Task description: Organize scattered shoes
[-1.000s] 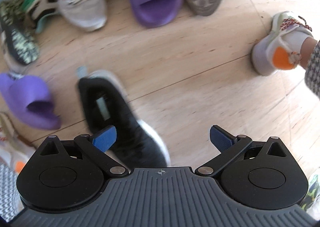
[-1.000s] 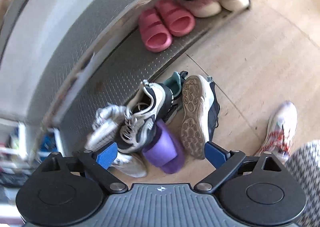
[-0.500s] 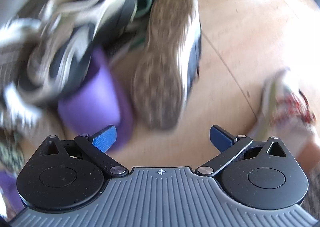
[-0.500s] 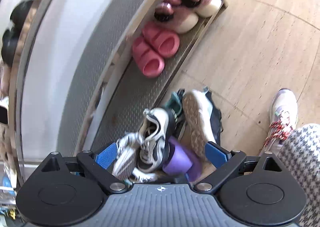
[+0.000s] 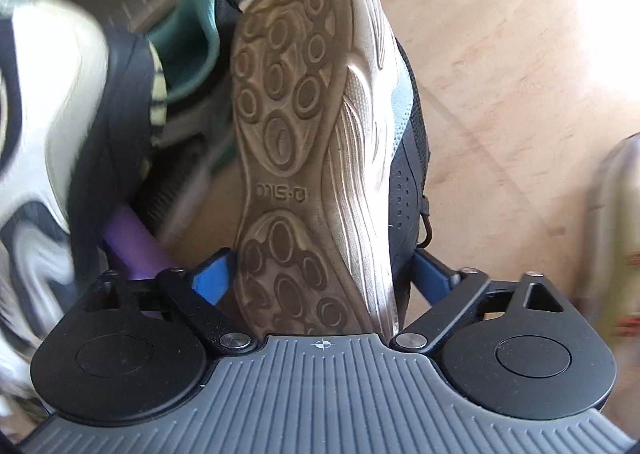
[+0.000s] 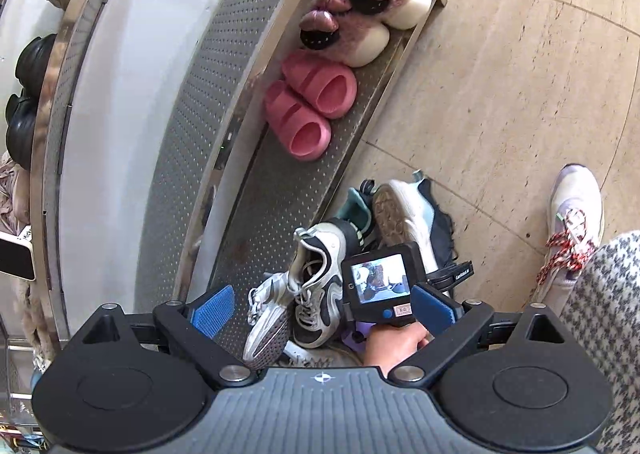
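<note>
A: Since a second ago your left gripper (image 5: 320, 274) has left the open floor and the black sneaker it was looking at, and it now sits low over the pile by the rack, with the overturned sneaker (image 5: 312, 142) filling its view.

B: And the fingers?

A: They are closing. The sneaker's heel end is between the blue pads (image 5: 212, 274); the left one is right against the edge of the sole, the right one is half hidden behind the dark upper, so I cannot tell whether both are pressing yet.

B: Where is that sneaker lying?

A: Sole up, on its side, on the pale floor (image 5: 500, 54) just beside the bottom shelf of the shoe rack (image 6: 256, 214). It leans against a teal-lined shoe (image 5: 192, 50). A white and black trainer (image 6: 320, 278) is next along the pile, and a purple slide (image 5: 132, 242) pokes out underneath.

B: My right gripper?

A: Your right gripper (image 6: 320, 310) is held above the pile with its fingers wide apart and nothing between them. Past them you see your left hand (image 6: 396, 346) on the other tool, its small screen (image 6: 378, 278) lit.

B: What's on the rack?

A: Pink slides (image 6: 312, 110) on the bottom shelf, fluffy pink slippers (image 6: 360, 14) further along it. Your own white shoe (image 6: 576, 230) stands well apart from the rack.
</note>
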A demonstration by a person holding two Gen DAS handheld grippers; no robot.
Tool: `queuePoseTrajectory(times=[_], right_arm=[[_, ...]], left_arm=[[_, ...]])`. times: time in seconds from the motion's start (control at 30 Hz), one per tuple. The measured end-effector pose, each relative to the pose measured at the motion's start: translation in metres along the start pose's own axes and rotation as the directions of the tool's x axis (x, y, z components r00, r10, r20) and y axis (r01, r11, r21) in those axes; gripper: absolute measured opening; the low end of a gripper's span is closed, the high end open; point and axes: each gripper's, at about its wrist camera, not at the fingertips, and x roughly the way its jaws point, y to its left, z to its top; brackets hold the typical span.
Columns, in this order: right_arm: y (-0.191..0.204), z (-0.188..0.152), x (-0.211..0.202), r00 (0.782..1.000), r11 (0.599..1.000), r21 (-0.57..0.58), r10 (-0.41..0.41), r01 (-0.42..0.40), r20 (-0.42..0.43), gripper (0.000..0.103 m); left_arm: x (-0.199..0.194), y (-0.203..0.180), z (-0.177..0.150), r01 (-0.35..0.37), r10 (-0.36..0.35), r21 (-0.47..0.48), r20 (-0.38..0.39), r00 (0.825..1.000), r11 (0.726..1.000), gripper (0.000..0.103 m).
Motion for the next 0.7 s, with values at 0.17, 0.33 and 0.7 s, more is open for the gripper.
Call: queuePoseTrajectory(times=[0.17,0.33,0.7], right_arm=[[0.007,-0.004,0.007,0.999,0.999,-0.024,-0.037,0.038,0.024,0.097],[0.006,-0.016,0.015,0.999,0.999,-0.003,-0.048,0.048,0.023,0.097],[-0.007,-0.013,-0.001,0.999,0.999,0.047,0.004,-0.007,0.054,0.097]], left_arm=[[-0.06,0.033,-0.05,0.29,-0.293,-0.211,0.02,0.956,0.933,0.007],[-0.087,0.049,-0.105,0.225,-0.233,-0.332,0.015,0.972,0.916,0.094],[-0.052,-0.003,-0.068,0.081,-0.093,-0.367,-0.016,0.996,0.927,0.096]])
